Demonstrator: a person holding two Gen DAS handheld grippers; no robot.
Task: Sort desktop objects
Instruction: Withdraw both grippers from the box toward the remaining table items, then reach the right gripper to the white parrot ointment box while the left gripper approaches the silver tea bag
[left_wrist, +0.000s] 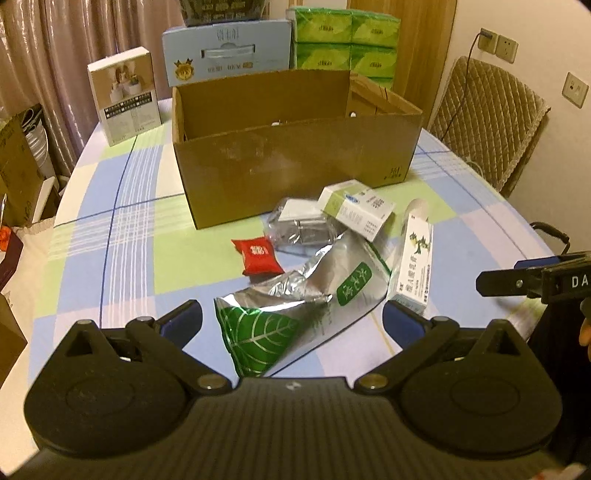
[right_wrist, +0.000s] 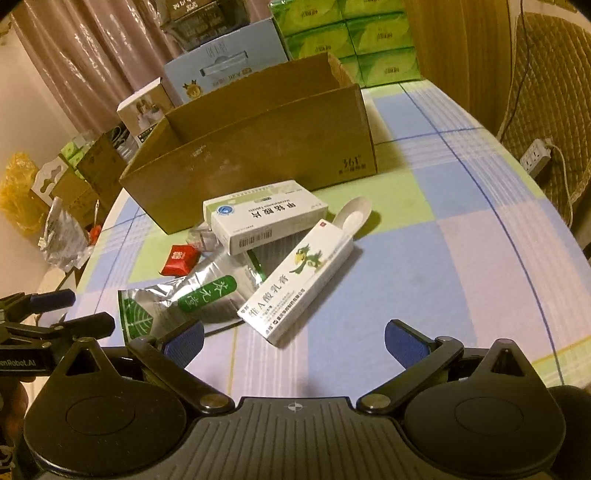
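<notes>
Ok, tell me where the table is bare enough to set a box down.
Bare cloth lies right of the parrot box, out to the table edge, and left of the red packet, beside the carton. It is crowded in the middle: foil bag, white box and parrot box overlap there.

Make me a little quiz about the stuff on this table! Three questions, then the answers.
1. True or false: both the left gripper and the right gripper are open and hold nothing.
2. Which item lies nearest the left gripper? A) red packet B) foil bag C) green-white box
3. Fill in: the parrot box leans partly on the ____ bag.

Key:
1. True. Both sets of jaws are spread wide with nothing between them.
2. B. The foil bag reaches in between the fingers.
3. Foil. Its far end rests beside the green-white box, in front of the carton.
</notes>
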